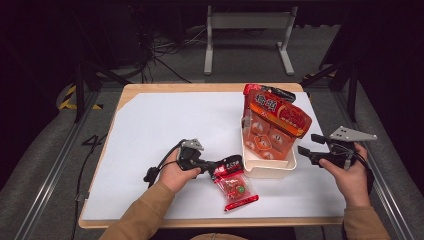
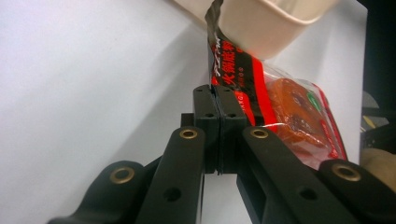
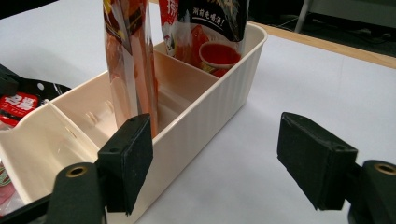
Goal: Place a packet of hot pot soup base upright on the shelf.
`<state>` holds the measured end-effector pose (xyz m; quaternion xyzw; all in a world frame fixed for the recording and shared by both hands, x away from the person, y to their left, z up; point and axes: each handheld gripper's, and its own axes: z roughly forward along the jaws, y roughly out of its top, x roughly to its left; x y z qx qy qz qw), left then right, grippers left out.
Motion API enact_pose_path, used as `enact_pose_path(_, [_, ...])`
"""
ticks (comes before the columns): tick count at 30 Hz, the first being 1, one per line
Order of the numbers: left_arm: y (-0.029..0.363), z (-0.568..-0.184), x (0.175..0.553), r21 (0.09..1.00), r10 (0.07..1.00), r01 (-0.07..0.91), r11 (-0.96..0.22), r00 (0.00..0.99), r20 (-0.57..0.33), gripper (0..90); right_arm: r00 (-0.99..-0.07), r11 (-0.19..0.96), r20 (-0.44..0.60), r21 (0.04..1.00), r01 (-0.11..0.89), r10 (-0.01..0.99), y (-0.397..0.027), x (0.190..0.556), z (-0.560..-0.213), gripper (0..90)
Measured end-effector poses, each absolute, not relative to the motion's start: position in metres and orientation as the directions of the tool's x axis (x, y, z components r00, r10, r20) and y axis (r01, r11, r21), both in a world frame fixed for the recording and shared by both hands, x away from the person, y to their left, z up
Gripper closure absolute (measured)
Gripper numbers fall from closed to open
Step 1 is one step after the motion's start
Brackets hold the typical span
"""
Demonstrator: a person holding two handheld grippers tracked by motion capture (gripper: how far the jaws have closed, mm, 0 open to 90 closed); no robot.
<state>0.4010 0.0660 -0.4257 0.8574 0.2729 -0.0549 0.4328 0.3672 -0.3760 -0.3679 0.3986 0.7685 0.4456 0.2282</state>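
A small red snack packet (image 1: 234, 186) lies on the white sheet just in front of a cream divided bin (image 1: 270, 170). My left gripper (image 1: 215, 168) is shut on the packet's black top edge; in the left gripper view the jaws (image 2: 218, 100) pinch that edge, and the packet (image 2: 289, 107) trails off to the right below the bin (image 2: 271, 23). A large red packet (image 1: 272, 122) stands in the bin. My right gripper (image 1: 307, 143) is open and holds nothing, just to the right of the bin. In the right gripper view, the bin's ribbed wall (image 3: 196, 116) sits between the open jaws (image 3: 224, 158).
The bin has several compartments: a clear-and-red packet (image 3: 130, 60) stands in the middle one and another packet (image 3: 210, 28) in the far one. The white sheet (image 1: 165, 130) covers a wooden table (image 1: 150, 88). A metal stand (image 1: 247, 30) is on the floor behind.
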Motion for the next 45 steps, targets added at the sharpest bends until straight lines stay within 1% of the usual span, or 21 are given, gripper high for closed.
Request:
enact_pose_path(5, [0.071, -0.416, 0.399, 0.723, 0.409, 0.501, -0.475, 0.853, -0.323, 89.7, -0.578, 0.284, 0.005, 0.867, 0.409, 0.816, -0.376, 0.367, -0.368, 27.6])
enact_pose_path(8, [0.078, -0.405, 0.397, 0.750, 0.392, 0.487, -0.447, 0.860, -0.326, 89.7, -0.579, 0.282, 0.009, 0.867, 0.410, 0.815, -0.376, 0.367, -0.368, 27.6])
enact_pose_path(15, [0.086, -0.382, 0.390, 0.800, 0.346, 0.418, -0.430, 0.895, -0.282, 89.8, -0.578, 0.281, 0.010, 0.867, 0.412, 0.816, -0.377, 0.368, -0.368, 27.5])
enact_pose_path(25, [0.092, -0.351, 0.372, 0.849, 0.299, 0.292, -0.440, 0.939, -0.168, 89.9, -0.580, 0.275, 0.017, 0.869, 0.411, 0.815, -0.377, 0.368, -0.368, 27.5])
enact_pose_path(29, [0.097, -0.343, 0.370, 0.858, 0.299, 0.256, -0.445, 0.946, -0.127, 89.9, -0.578, 0.274, 0.015, 0.871, 0.408, 0.816, -0.378, 0.368, -0.369, 27.5])
enact_pose_path(34, [0.103, -0.336, 0.371, 0.866, 0.301, 0.241, -0.438, 0.947, -0.111, 89.9, -0.572, 0.264, 0.022, 0.872, 0.411, 0.820, -0.380, 0.369, -0.369, 27.5])
enact_pose_path(45, [0.118, -0.316, 0.369, 0.888, 0.272, 0.201, -0.414, 0.958, -0.090, 89.9, -0.564, 0.255, 0.031, 0.870, 0.421, 0.825, -0.383, 0.371, -0.372, 27.5])
